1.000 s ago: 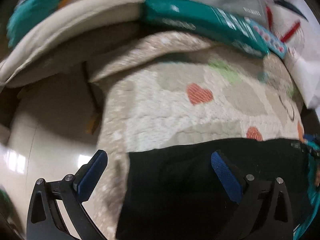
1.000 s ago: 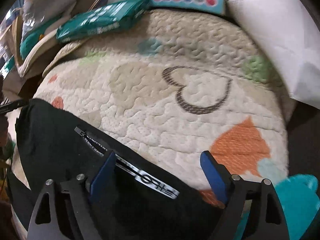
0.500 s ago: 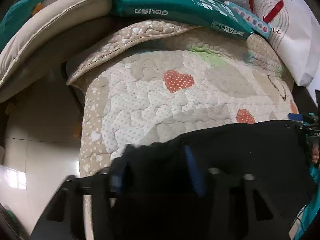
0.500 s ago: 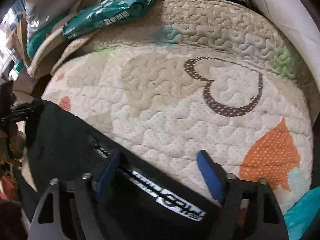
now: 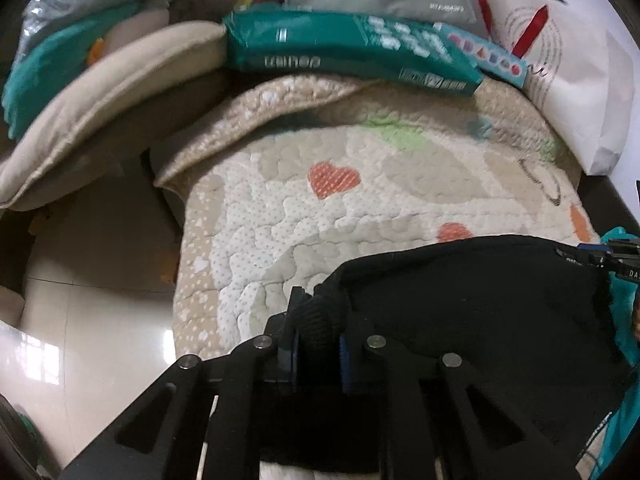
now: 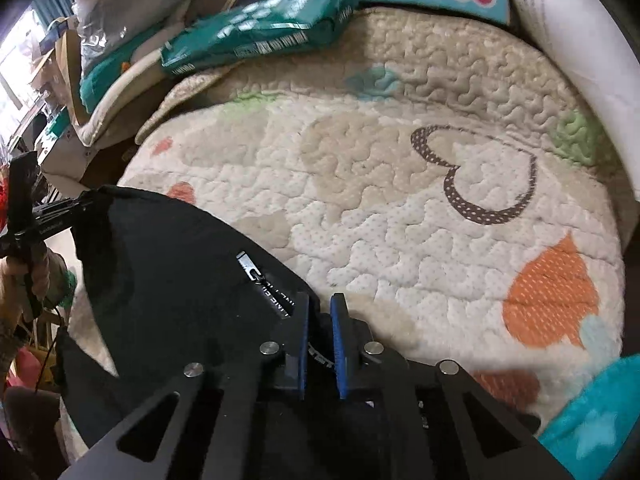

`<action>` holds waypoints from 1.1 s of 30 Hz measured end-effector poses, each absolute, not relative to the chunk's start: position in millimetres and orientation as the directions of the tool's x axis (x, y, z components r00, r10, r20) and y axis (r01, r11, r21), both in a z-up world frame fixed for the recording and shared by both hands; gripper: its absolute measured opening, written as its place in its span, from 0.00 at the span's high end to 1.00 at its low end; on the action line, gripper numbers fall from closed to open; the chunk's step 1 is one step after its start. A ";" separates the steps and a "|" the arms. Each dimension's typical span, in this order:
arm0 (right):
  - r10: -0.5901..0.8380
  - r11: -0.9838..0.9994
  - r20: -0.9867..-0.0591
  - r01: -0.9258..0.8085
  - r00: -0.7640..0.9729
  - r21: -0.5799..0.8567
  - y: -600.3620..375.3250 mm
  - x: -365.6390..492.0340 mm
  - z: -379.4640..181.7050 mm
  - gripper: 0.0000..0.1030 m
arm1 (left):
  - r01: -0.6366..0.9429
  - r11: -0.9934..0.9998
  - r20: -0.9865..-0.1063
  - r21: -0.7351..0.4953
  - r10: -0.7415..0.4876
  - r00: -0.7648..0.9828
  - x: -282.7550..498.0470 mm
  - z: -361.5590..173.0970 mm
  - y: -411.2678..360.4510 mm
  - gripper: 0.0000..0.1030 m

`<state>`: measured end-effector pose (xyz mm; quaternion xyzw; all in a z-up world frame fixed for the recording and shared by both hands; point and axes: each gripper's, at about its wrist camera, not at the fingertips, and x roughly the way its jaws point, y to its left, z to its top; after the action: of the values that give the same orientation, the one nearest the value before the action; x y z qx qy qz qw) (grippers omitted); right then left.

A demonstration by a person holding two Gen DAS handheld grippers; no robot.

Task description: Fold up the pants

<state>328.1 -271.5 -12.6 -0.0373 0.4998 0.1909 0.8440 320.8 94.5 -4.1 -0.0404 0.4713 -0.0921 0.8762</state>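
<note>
Both claws are pinched onto the waistband edge of the black knit pants, which lie at the near end of the cream quilted heart-print mat. Left claw is clamped on a bunched corner. Right claw jaws are closing, with the white-lettered band between the blue pads. To do the fold well: lift both corners level and keep the edge taut between them. Carry it toward the brown outlined heart and lay it square. The left bunch may slip, so don't jerk.
</note>
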 end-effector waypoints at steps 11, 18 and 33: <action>0.204 0.932 -0.864 -0.361 0.460 0.027 -253.4 204.1 20.6 0.93 | 0.110 0.972 -0.732 -0.207 -0.228 0.642 188.9 62.4 110.0 0.87; 0.163 0.928 -0.893 -0.372 0.420 -0.006 -244.6 121.3 7.3 0.94 | 0.077 0.984 -0.733 -0.158 -0.170 0.658 88.9 42.7 103.5 0.87; -0.069 0.850 -0.976 -0.500 0.206 -0.165 -211.7 25.1 -72.8 0.91 | -0.138 0.973 -0.820 -0.186 -0.077 0.567 4.3 -9.6 134.9 0.36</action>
<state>25.1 -211.7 -72.8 -0.2318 0.6131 0.1455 0.7411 4.3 134.9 -9.6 -0.1153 0.4651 0.0173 0.8776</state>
